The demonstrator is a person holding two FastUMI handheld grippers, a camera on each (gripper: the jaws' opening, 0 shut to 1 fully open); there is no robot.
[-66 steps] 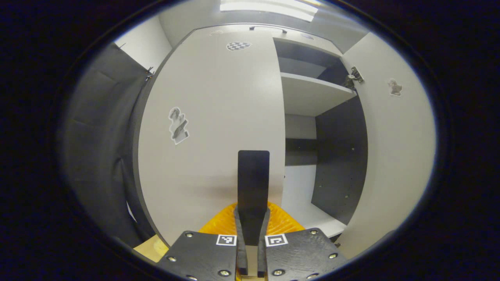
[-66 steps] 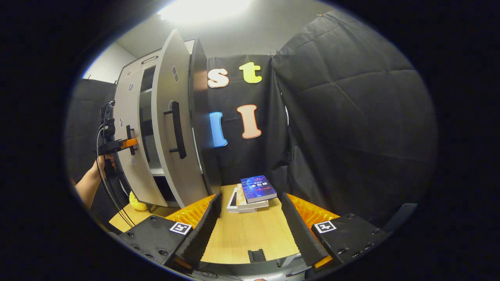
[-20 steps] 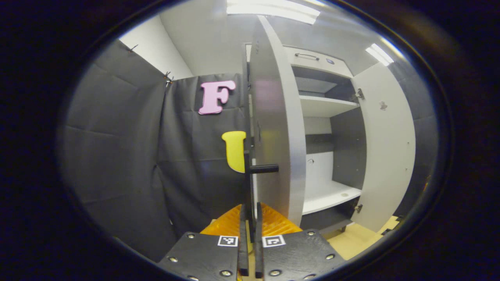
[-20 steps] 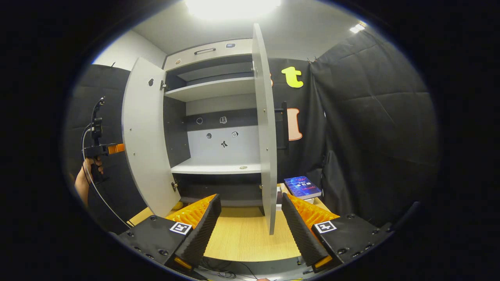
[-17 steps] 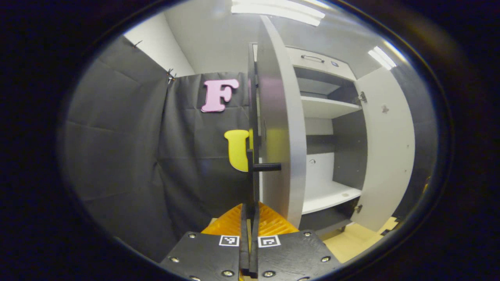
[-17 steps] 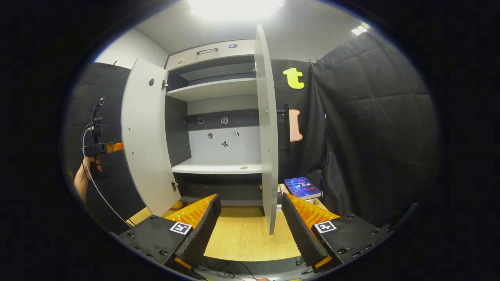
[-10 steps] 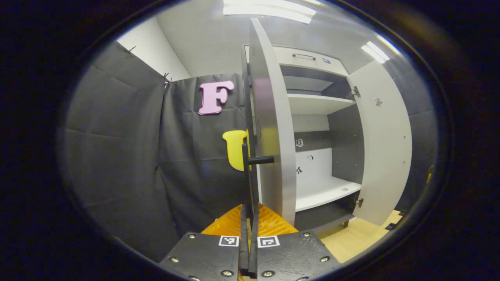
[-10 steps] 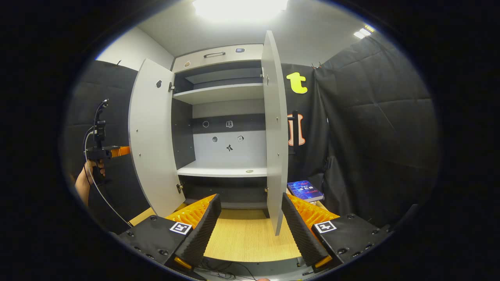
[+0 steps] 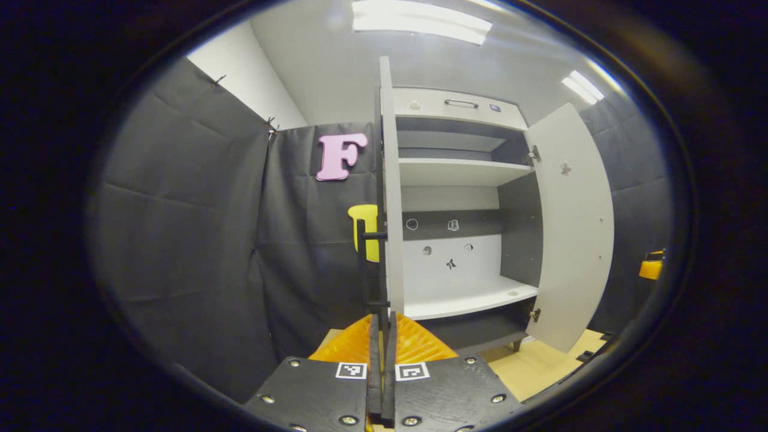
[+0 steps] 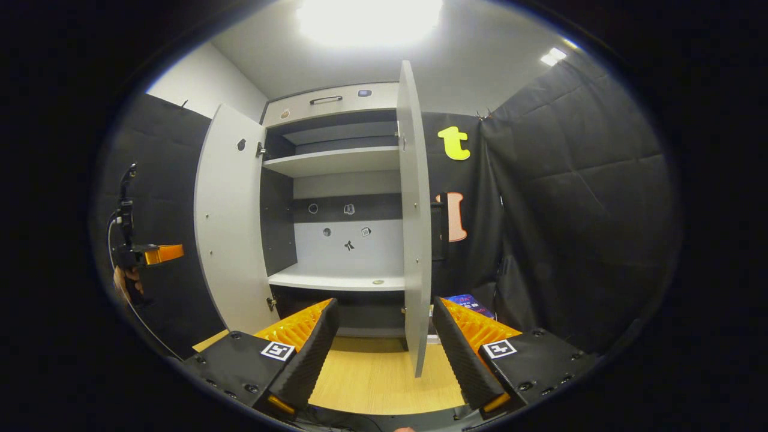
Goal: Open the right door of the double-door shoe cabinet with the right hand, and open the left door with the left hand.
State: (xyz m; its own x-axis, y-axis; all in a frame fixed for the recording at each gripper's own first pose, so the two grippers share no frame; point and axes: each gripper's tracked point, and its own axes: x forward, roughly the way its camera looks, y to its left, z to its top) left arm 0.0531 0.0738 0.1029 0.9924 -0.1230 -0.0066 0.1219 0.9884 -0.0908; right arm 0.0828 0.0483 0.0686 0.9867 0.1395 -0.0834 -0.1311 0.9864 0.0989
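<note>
Both doors (image 10: 414,240) of cabinet (image 10: 336,198) on desk (image 10: 372,378) swung wide, stiff, light panels, best taken by bar handles (image 9: 363,264). Left gripper (image 9: 382,336) jaws closed, empty; right gripper (image 10: 381,336) jaws wide, holding nothing.

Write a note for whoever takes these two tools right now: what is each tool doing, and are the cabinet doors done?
Left tool: shut, holding nothing; the right gripper view shows it off to the side, apart from the left door.
Right tool: open, holding nothing, facing the edge of the right door.
Shoe cabinet: on the wooden table, both doors swung wide, shelves showing.
Done: both doors are open.
Left: probably nothing but to draw the tools back.
</note>
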